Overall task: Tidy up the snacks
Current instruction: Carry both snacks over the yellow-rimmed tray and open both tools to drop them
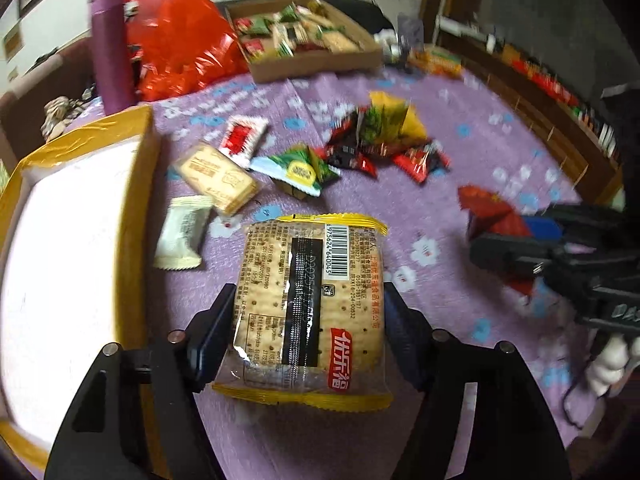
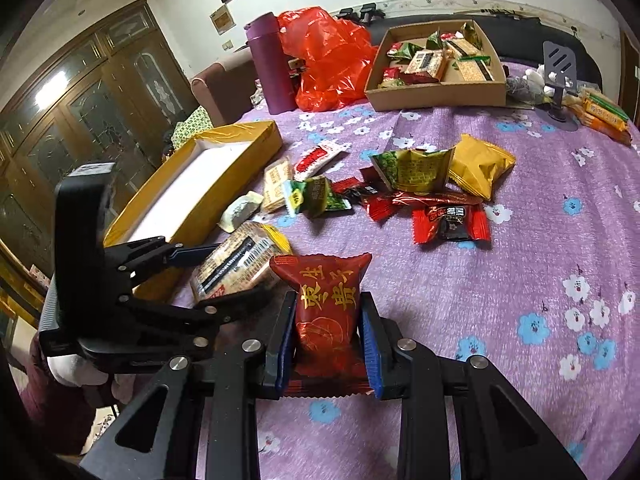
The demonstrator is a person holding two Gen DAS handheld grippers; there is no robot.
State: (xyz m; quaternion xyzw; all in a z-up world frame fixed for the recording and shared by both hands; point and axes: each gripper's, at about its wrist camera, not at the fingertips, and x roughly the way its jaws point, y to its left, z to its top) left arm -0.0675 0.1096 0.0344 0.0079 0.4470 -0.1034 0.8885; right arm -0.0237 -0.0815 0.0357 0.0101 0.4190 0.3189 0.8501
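Two grippers over purple flowered cloth (image 2: 520, 280). Left gripper (image 1: 308, 320) jaws wide, clamped on cracker pack (image 1: 312, 300), beside yellow box (image 1: 140, 216). Right gripper (image 2: 326, 344) jaws narrow, pinching red snack packet (image 2: 324, 304). Loose snacks (image 2: 420, 188) mid-cloth.

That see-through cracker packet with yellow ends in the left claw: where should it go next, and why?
Probably a short carry sideways over the yellow-walled, white-bottomed box beside it. The left gripper already has the clear cracker packet between its pads, and that box lies close by with nothing in the part that shows.
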